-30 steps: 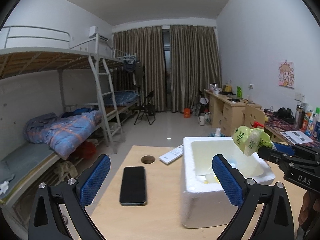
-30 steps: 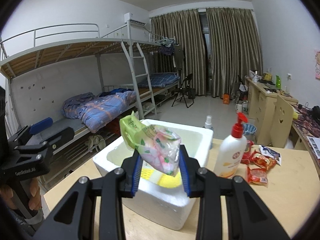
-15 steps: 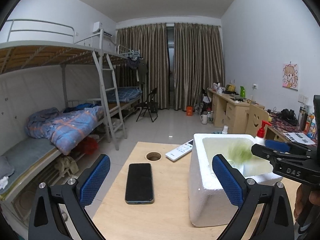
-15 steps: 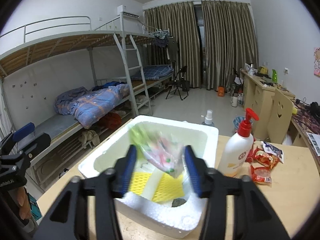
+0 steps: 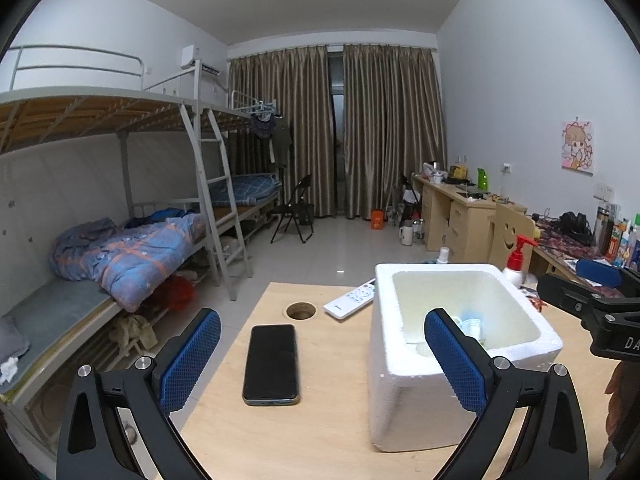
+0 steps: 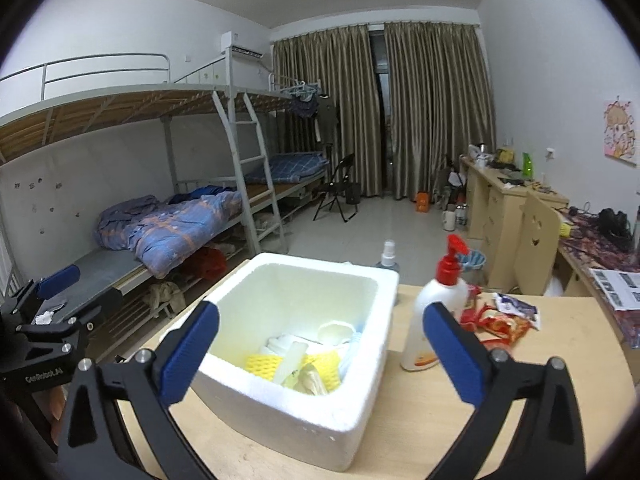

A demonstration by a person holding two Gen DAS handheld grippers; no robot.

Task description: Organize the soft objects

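Note:
A white foam box (image 6: 280,408) stands on the wooden table (image 6: 500,392); it also shows in the left wrist view (image 5: 400,400). Inside lie yellow sponges (image 6: 260,362), white soft items (image 6: 280,342) and a pale packet (image 6: 308,378). My right gripper (image 6: 320,356) is open and empty, just in front of and above the box. My left gripper (image 5: 320,360) is open and empty, above the table to the left of the box. Red snack packets (image 6: 496,322) lie on the table to the right of the box.
A black phone (image 5: 272,364), a white remote (image 5: 350,302) and a round cable hole (image 5: 301,311) are left of the box. A pump bottle with a red top (image 6: 436,312) stands right of it. Bunk beds line the left wall, desks the right.
My right gripper held a green and pink packet over the box, opened, and the packet dropped into the box. The gripper is now wide open. The left gripper stayed open and lifted slightly.

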